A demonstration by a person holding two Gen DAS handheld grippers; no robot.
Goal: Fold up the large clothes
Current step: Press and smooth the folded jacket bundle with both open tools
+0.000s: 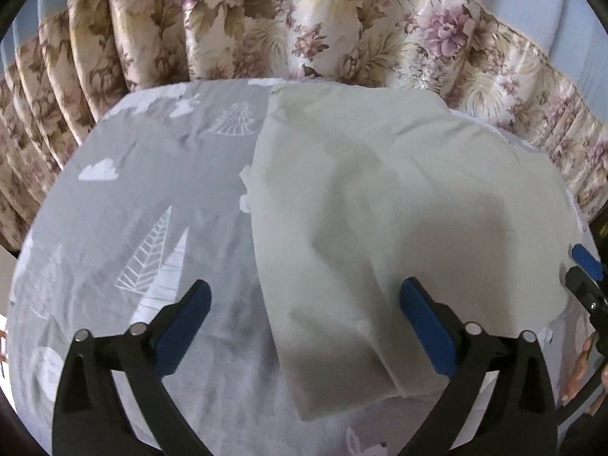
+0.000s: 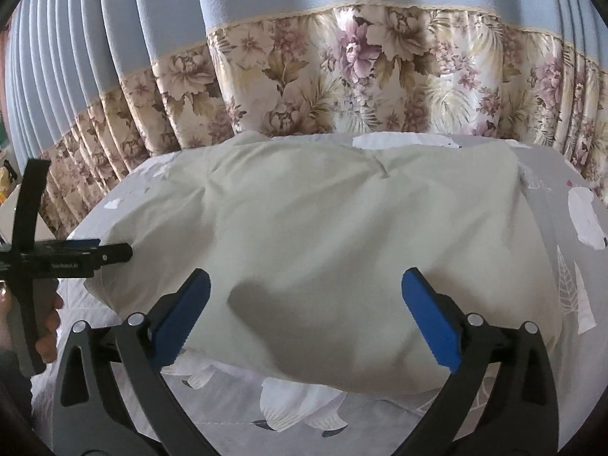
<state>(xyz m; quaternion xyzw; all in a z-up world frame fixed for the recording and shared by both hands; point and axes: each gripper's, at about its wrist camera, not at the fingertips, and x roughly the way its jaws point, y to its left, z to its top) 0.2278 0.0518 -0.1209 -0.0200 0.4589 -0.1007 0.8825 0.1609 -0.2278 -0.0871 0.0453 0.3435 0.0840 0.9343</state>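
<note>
A: The pale garment (image 2: pixel 334 250) is laid folded on the bed (image 1: pixel 125 197), before the floral curtain (image 2: pixel 342 87).

B: The left gripper (image 1: pixel 304 311) and right gripper (image 2: pixel 304 304) are spread wide, nothing held. Loose layers could be dragged apart if only one is pinched.

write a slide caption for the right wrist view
Open right gripper above a folded pale cloth on a grey printed bedsheet, floral curtain behind.

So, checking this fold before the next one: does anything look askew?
The pale cream folded garment lies rumpled, its near corner running skewed across the grey printed bedsheet. Both grippers hang open, clear.
</note>
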